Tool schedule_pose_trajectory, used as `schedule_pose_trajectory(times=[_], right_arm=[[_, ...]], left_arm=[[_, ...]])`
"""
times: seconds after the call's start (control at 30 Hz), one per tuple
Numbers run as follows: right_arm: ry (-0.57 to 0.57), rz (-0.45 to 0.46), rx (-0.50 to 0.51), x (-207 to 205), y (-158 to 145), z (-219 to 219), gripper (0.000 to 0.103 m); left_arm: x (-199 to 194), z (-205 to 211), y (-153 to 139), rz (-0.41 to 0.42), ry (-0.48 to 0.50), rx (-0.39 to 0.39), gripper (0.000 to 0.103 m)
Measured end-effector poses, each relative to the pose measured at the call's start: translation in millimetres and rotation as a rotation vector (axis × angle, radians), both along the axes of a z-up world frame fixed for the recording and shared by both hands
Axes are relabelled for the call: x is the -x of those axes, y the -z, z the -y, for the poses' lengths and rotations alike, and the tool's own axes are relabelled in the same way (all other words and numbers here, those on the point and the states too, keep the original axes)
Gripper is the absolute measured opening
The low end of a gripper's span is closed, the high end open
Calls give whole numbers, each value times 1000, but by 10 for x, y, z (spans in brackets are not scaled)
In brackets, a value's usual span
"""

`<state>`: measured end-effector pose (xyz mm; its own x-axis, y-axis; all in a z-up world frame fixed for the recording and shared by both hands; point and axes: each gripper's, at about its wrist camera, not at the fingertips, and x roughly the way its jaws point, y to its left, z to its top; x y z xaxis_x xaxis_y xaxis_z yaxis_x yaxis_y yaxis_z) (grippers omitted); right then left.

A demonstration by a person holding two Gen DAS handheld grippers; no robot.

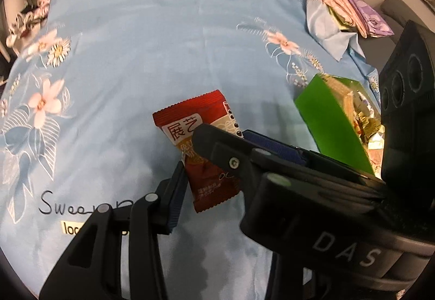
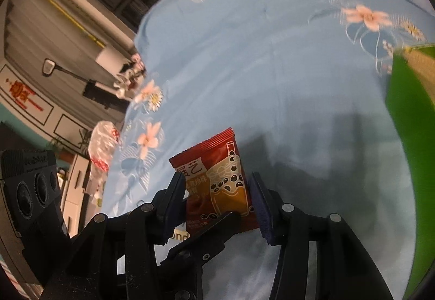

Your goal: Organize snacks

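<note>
Right hand-held gripper (image 2: 217, 191): both blue pads sit against the side edges of the red snack packet (image 2: 217, 164), so it is gripping the packet across its width. The packet stands up between the fingers and looks clear of the sheet, with its shadow falling behind it.

Left hand-held gripper (image 1: 214, 180): one pad touches the packet's (image 1: 190, 115) lower left edge. Its other finger is hidden in its own view behind the right one, which crosses in front. From the right wrist, a black finger lies over the packet's lower face. Cannot tell whether the left one truly clamps.

Outward: the blue floral sheet (image 1: 136, 69) is bare around the packet, with no other loose snack in view on it. The green box (image 1: 326, 120) is near, off to the packet's right, its top open and wrapped sweets already inside. Its green wall (image 2: 405, 137) fills the right edge of the right wrist view. Folded cloths (image 1: 350, 6) are piled at the far corner.

Progress, as judged: well along — the box is part filled, and this packet is picked up but not yet in it. What is left is to carry it right and drop it in.

Writing:
- Packet: characters "展艺" on a pale label beside a drawing of a bubble tea cup; the smaller print is unreadable.
- Sheet: white script "Sweet" at the far end, black "Swee" near, and a yellow tag with "loc".
- Black housing, lower right of the left view — "DAS".
</note>
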<state>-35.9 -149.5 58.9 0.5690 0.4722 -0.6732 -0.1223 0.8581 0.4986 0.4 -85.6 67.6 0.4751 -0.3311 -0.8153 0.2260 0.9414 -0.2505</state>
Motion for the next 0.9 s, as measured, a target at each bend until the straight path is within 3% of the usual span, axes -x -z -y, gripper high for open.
schedule_pose_trajectory(times=[0.4, 0.9], right_arm=[[37, 115, 33, 176, -372, 96, 52], [124, 197, 55, 507, -747, 463, 52]], left_arm=[[130, 176, -313, 165, 25, -3, 39], [311, 515, -639, 229, 118, 61, 39]])
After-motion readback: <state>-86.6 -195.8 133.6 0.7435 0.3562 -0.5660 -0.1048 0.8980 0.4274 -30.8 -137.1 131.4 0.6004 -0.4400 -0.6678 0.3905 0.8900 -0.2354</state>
